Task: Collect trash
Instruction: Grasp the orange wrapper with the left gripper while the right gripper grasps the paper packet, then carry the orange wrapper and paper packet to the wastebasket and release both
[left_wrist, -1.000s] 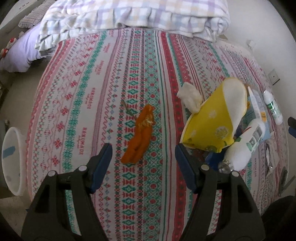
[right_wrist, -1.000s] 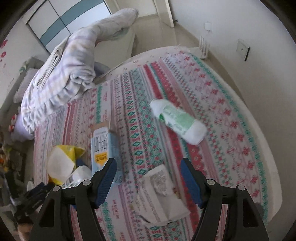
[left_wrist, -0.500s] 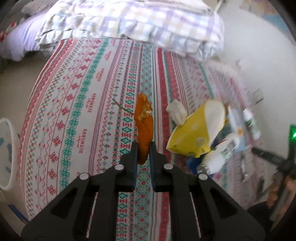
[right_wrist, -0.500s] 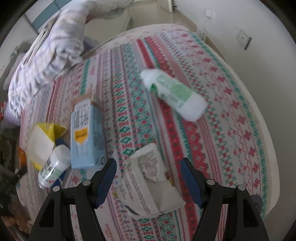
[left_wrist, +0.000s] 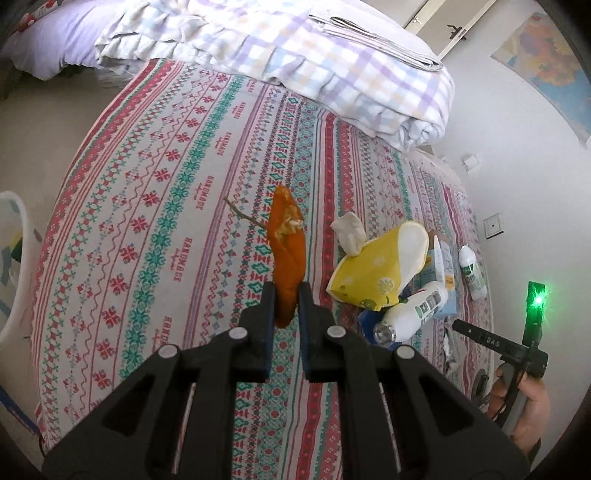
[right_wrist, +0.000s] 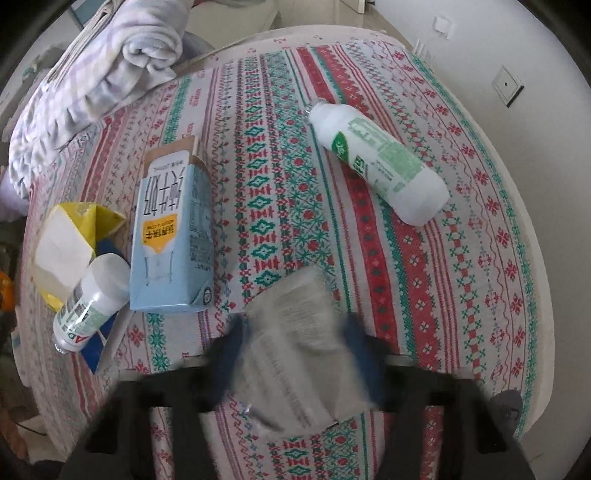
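Gripping trash in the left gripper (left_wrist: 284, 299), with the right gripper (right_wrist: 291, 343) blurred around a wrapper.

Left jaws pinch only the orange peel (left_wrist: 286, 243)'s lower end, so the limp piece could slip before reaching the white bin (left_wrist: 13, 266). Whether the right has clamped the crumpled wrapper (right_wrist: 295, 332) is unclear; beyond lie the carton (right_wrist: 171, 236) and bottle (right_wrist: 380, 166).

- A patterned bedspread (left_wrist: 177, 229) in red, green and white bands is spread across the bed
- A checked quilt (left_wrist: 295, 55), folded (pale lilac, yellow and blue squares), is laid at the far end of the bed
- A lilac pillow (left_wrist: 55, 40) is seen beside the quilt
- A wall socket (right_wrist: 508, 85) is set into the white wall
- A coloured map (left_wrist: 554, 66) is hung on the wall
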